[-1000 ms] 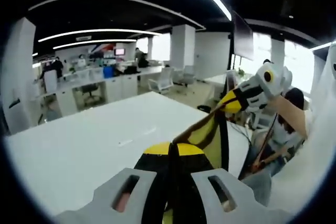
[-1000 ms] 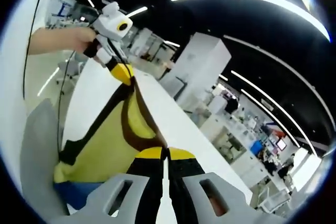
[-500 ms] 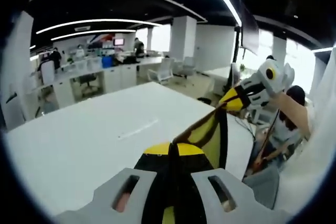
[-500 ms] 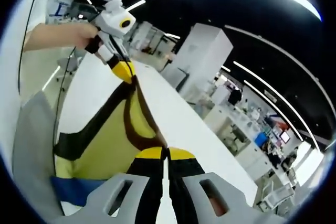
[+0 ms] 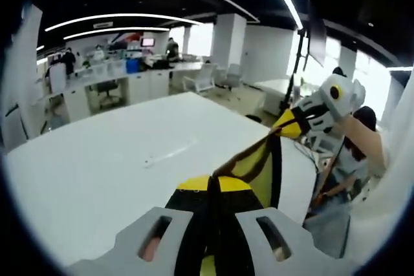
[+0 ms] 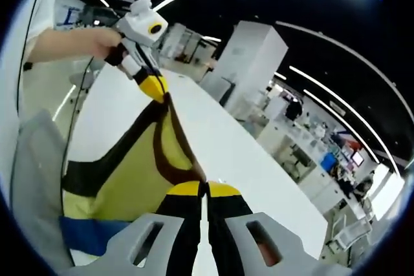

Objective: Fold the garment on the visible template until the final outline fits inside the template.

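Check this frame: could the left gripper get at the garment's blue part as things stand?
Probably not: the left gripper is shut on the yellow garment, stretched between it and the right gripper; the blue part hangs below.

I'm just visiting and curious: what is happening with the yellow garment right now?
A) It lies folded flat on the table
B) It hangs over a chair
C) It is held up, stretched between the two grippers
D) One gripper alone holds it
C: the yellow garment runs taut from the right gripper up to the left gripper, both shut on it above the white table.
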{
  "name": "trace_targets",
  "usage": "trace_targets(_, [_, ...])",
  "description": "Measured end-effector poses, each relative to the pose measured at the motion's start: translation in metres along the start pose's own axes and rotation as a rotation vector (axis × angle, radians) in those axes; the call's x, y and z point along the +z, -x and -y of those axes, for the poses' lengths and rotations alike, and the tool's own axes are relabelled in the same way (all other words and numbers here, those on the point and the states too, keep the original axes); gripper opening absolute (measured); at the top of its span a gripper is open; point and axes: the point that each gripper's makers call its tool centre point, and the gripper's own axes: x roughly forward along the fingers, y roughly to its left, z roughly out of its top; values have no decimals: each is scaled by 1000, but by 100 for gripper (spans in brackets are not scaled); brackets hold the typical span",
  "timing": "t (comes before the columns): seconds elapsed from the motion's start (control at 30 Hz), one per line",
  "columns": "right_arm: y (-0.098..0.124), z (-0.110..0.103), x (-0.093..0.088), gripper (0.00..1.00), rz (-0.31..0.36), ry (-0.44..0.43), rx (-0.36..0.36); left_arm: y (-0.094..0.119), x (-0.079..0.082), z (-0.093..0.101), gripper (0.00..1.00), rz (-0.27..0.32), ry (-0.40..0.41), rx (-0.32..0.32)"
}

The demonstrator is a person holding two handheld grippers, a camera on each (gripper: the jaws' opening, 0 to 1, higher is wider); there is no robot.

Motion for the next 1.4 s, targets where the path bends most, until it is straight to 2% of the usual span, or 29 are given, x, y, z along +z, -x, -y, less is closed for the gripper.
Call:
trace_targets(0.33, [-18,14,-18,2,-28,-19,-2,-24,0,-16,0,-26,-3,-10])
trace_targets(0.5, [-30,17,-29,2,-34,-25,4,-33,-6,-26,0,-42,-11,0])
trace_targets(0.67, [-52,18,-47,2,-55,-68,42,-48,-26,-39,0,-84,27,6])
trace_targets(0.8, [-67,20,-56,2,-75,-88,59,-56,-35,-50,0,-94,75,2])
trace_targets(1.2, [-94,25,-73,2,-94,-135,86,-75,-47,-72,0,-127,97,14])
trace_targets(1.3, [-102,24,-84,2,-112,-137,92,-84,-54,-79,0,-140,98,18])
trace_targets(1.4, [-114,19,-102,2,-143,-158,113,-97,-69,-86,0,-172,97,30])
